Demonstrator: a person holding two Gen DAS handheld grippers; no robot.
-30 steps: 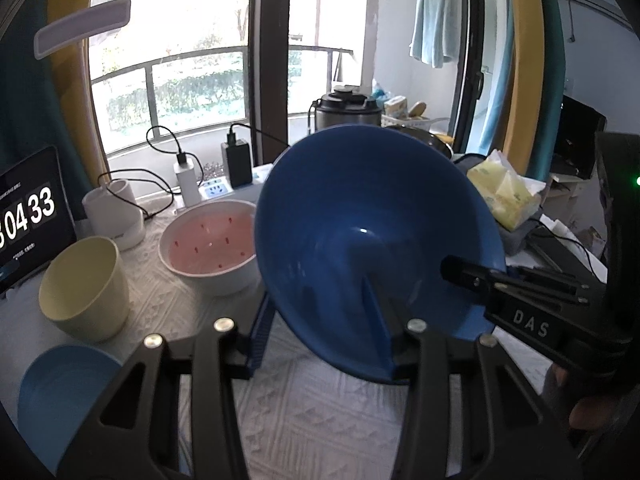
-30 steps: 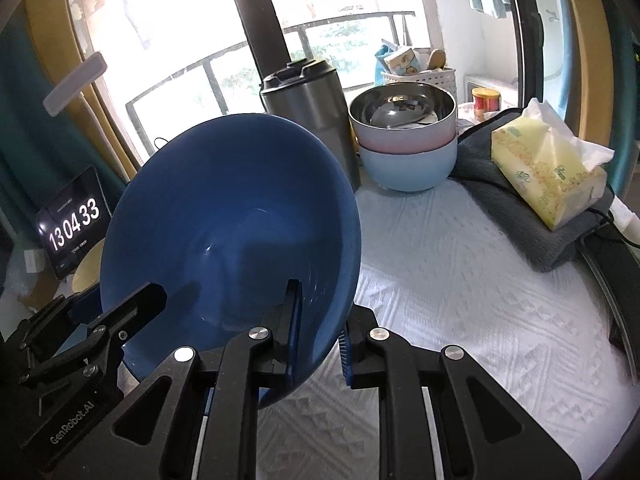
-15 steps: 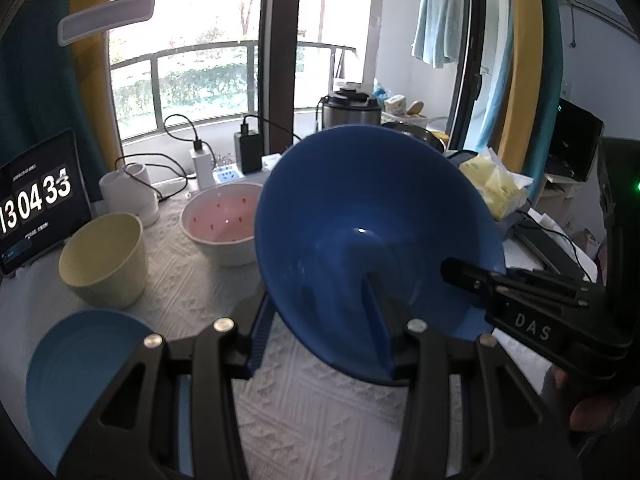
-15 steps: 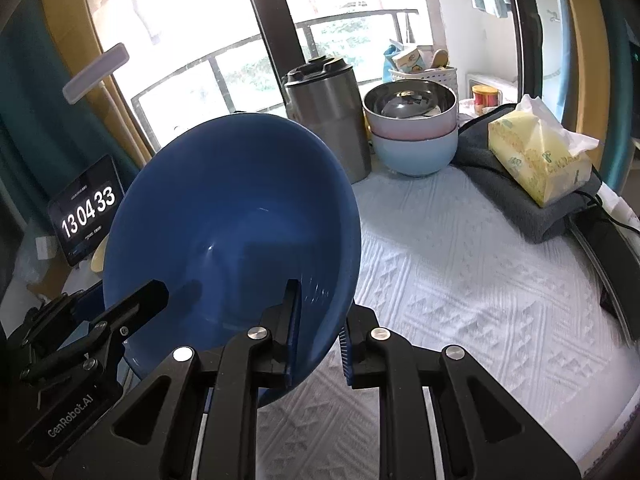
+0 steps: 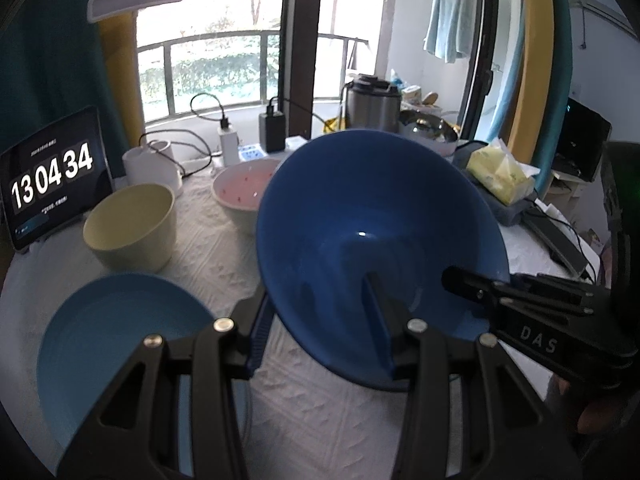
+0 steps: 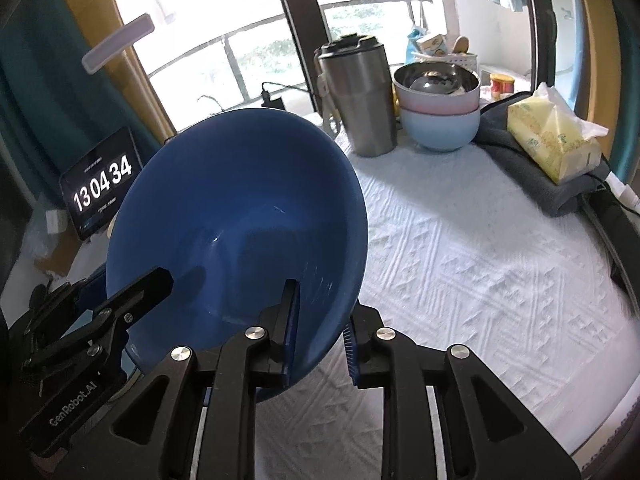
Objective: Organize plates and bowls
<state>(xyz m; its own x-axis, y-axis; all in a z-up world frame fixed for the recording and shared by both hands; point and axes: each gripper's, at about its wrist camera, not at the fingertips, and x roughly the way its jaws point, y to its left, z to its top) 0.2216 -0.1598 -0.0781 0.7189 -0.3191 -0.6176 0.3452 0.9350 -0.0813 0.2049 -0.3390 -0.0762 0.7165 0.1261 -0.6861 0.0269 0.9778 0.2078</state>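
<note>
Premises are a lived-in home, a room opening onto a balcony. A table (image 6: 480, 260) under a white textured cloth stands before the balcony railing (image 5: 224, 40). Beyond the table a towel (image 5: 446, 20) hangs drying. On the table: stacked bowls (image 6: 438, 120), tissue pack (image 6: 552, 140), chargers (image 5: 272, 130).

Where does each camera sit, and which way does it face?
Left wrist: on the left tool, facing the window across the table; its fingers straddle the bowl; the right tool enters from the right.
Right wrist: on the right tool, facing the window; jaws just opening, bowl rim between.
Shared: bowl, clock, both tools.
</note>
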